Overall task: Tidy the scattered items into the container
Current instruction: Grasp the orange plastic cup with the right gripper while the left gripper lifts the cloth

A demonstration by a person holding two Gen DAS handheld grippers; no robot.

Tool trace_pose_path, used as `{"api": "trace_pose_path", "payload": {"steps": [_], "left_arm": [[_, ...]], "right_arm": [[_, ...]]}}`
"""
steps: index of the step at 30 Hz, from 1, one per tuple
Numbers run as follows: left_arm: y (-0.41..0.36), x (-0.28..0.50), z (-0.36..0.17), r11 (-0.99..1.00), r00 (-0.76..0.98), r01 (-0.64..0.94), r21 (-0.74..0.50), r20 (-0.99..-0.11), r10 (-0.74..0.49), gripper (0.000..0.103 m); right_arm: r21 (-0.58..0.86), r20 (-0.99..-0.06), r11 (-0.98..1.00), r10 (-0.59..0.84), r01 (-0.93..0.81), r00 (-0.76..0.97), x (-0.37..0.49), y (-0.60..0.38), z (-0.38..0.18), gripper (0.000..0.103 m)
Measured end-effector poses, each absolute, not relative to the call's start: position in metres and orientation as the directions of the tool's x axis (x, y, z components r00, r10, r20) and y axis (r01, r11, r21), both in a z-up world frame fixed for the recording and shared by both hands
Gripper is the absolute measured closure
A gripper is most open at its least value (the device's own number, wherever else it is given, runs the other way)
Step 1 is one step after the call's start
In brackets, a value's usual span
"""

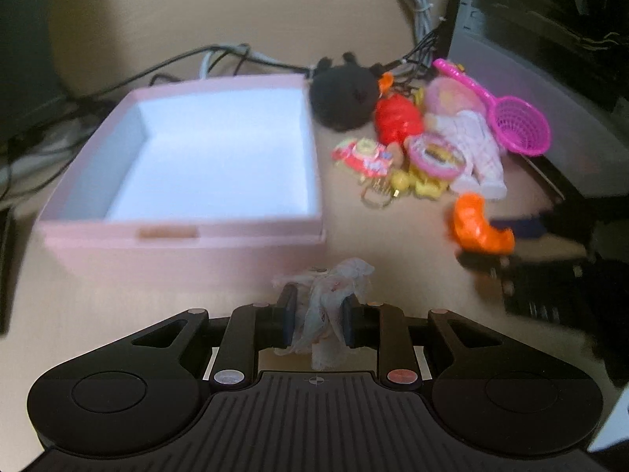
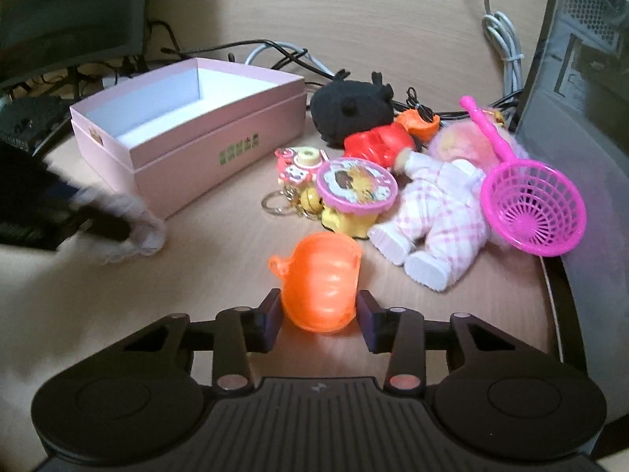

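Left claw (image 1: 317, 316), seen from its own wrist camera, is clenched on a crumpled lace scrap (image 1: 334, 306) that bulges out above and below the pads. Its target, the pink box (image 1: 184, 232), lies at eleven o'clock, near wall just beyond the fingertips, white floor bare, so the coming move is likely a short carry up and over that wall. At two o'clock the toy pile waits on the surface (image 1: 393, 228): black plush (image 1: 342, 96), doll (image 1: 471, 145), magenta net scoop (image 1: 519, 126).

Right claw (image 2: 319, 320), in its own view, is grasping an orange shell (image 2: 320, 281) across its width. From here the box (image 2: 220, 157) sits at eleven o'clock, well apart, making the left claw the nearer one.
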State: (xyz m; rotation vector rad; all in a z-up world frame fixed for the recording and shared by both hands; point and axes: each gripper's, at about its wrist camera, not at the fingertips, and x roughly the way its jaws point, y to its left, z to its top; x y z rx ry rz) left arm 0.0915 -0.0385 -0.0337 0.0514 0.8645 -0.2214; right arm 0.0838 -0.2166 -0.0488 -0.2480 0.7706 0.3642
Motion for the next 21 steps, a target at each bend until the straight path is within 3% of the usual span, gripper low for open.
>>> {"api": "trace_pose_path", "payload": {"steps": [12, 14, 16, 17, 21], "left_arm": [[-0.059, 0.092, -0.034, 0.953, 0.621, 0.299, -0.050, -0.748, -0.234, 0.078], [-0.052, 0.077, -0.032, 0.954, 0.605, 0.294, -0.063, -0.760, -0.237, 0.078], [-0.044, 0.062, -0.030, 0.957, 0.590, 0.278, -0.079, -0.772, -0.235, 0.078], [-0.039, 0.054, -0.030, 0.961, 0.583, 0.262, -0.089, -0.779, -0.231, 0.078], [-0.016, 0.025, -0.030, 0.974, 0.549, 0.185, -0.130, -0.808, -0.213, 0.077]], "right_arm": [[-0.108, -0.712, 0.930, 0.174, -0.350, 0.681, 0.071, -0.228, -0.049, 0.063], [-0.111, -0.699, 0.928, 0.181, -0.355, 0.692, 0.073, -0.225, -0.047, 0.056], [-0.107, -0.687, 0.933, 0.180, -0.343, 0.704, 0.080, -0.223, -0.044, 0.039], [-0.099, -0.681, 0.938, 0.181, -0.334, 0.709, 0.084, -0.222, -0.043, 0.036], [-0.053, -0.690, 0.944, 0.201, -0.325, 0.696, 0.096, -0.217, -0.043, 0.034]]}}
